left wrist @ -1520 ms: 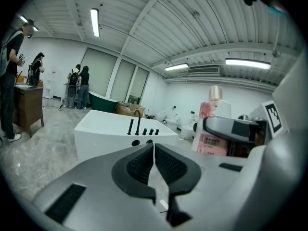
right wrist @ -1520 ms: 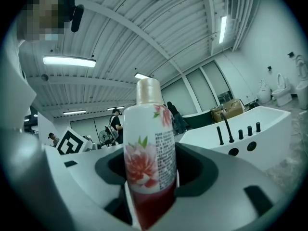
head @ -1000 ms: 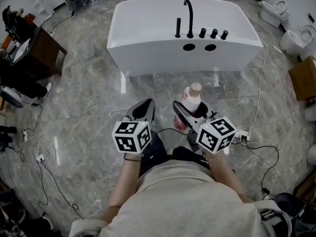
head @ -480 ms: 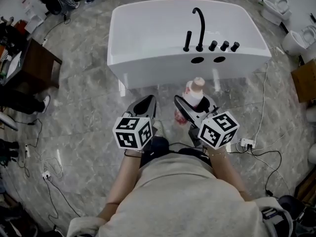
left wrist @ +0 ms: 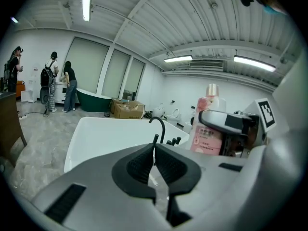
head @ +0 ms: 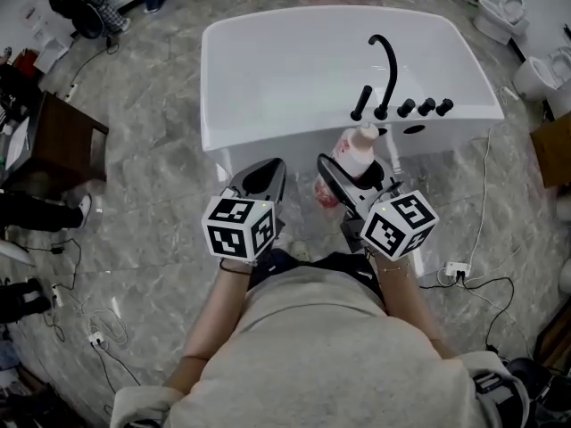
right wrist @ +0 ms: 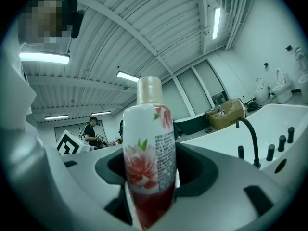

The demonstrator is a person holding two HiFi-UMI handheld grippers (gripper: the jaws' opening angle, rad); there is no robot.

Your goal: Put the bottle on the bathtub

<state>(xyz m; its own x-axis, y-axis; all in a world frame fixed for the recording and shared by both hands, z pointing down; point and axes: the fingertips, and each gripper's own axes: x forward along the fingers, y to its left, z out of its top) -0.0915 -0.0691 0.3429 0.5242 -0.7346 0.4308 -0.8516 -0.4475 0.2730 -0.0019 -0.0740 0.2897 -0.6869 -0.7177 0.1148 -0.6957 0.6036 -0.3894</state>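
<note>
Holding the bottle [head: 350, 157] upright for a clean set-down, the right gripper [head: 346, 184] has jaws clamped on its body, just before the bathtub [head: 268, 141] rim near the faucet [head: 389, 61]; the left gripper [head: 260, 182] is closed, empty.

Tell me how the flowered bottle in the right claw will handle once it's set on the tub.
The bottle is tall and narrow, so it may tip if released tilted. Its smooth, glossy wall looks slippery, though the right claw grips its lower body. It looks like rigid plastic, so it is probably not fragile against the bathtub.
</note>
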